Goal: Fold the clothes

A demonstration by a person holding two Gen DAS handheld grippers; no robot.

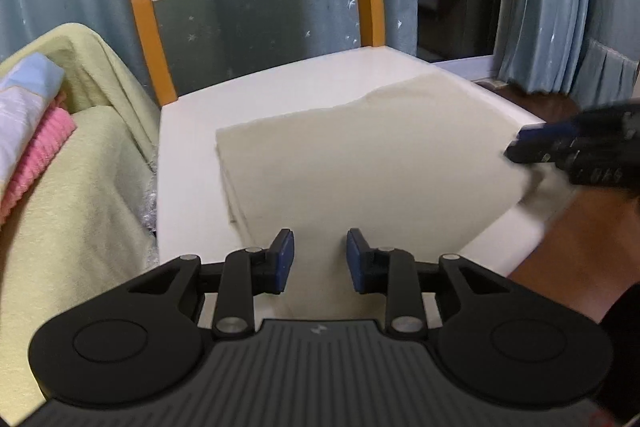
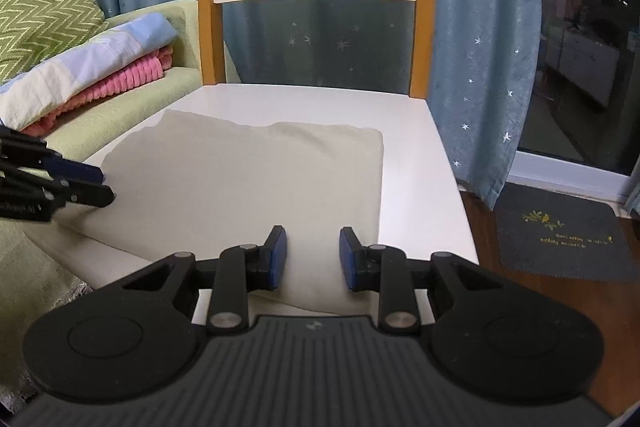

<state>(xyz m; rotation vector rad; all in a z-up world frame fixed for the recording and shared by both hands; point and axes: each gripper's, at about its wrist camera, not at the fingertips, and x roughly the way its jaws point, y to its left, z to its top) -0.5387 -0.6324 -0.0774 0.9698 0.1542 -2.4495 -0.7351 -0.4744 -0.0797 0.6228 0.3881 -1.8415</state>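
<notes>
Beige folded cloth (image 2: 256,183) flat on white chair seat (image 2: 416,163), long axis crosswise; both claws, left gripper (image 1: 320,259) and right gripper (image 2: 313,257), agape.

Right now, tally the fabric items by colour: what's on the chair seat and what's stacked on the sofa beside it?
Beige: 1, the folded cloth on the chair seat
Pink: 1, the ribbed knit on the sofa
Pale blue and white: 1, the folded piece lying on the knit
Total: 3

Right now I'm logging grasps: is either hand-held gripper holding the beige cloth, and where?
Neither. The left hand-held gripper and right hand-held gripper are open, empty, over the folded beige cloth.
</notes>
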